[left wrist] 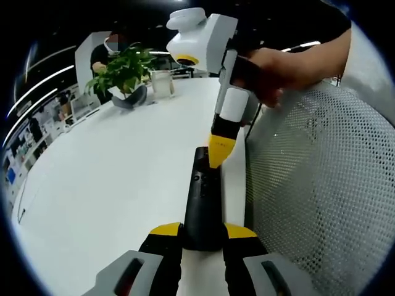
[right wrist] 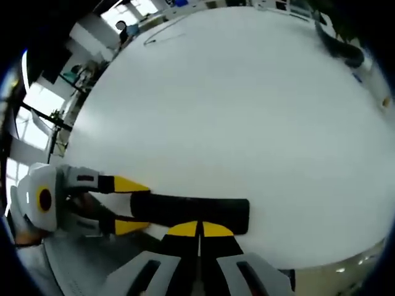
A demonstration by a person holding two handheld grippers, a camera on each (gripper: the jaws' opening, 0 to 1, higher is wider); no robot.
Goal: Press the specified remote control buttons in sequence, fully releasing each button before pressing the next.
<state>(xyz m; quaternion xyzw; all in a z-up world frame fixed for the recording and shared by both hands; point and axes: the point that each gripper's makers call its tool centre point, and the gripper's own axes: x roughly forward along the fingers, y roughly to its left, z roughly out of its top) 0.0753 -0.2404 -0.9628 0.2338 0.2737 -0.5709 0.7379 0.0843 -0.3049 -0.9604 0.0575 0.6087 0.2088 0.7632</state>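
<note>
Remote control (left wrist: 202, 197): one, black, long and slim, lying flat on the white table (left wrist: 111, 185) close to its near edge, buttoned face up; also seen side-on in the right gripper view (right wrist: 191, 213). Judged a light, rigid plastic bar with a smooth shell, likely to skid or pivot on the slick tabletop if pushed at one end without support; buttons small and shallow, needing a narrow, square-on press. Best hold: across the narrow sides at the tail end, leaving the keypad free. Left hand-held gripper (left wrist: 202, 237): yellow-tipped jaws set either side of the remote's near end and clamped on it, steadying it against the table. Right hand-held gripper (left wrist: 220, 151): held by a person's hand (left wrist: 271, 74), jaws brought together with no gap between the yellow tips, as the right gripper view (right wrist: 200, 229) confirms; the joined tip points down onto the remote's upper face part-way along, apparently touching a button, though contact versus a hair's gap cannot be settled from these angles. Surroundings: a potted plant (left wrist: 123, 71) and a clear glass container (left wrist: 162, 83) at the far side of the table, well apart from the remote; a white mesh chair back (left wrist: 321, 185) just beside the table edge; a seated person (left wrist: 108, 52) beyond the plant.
</note>
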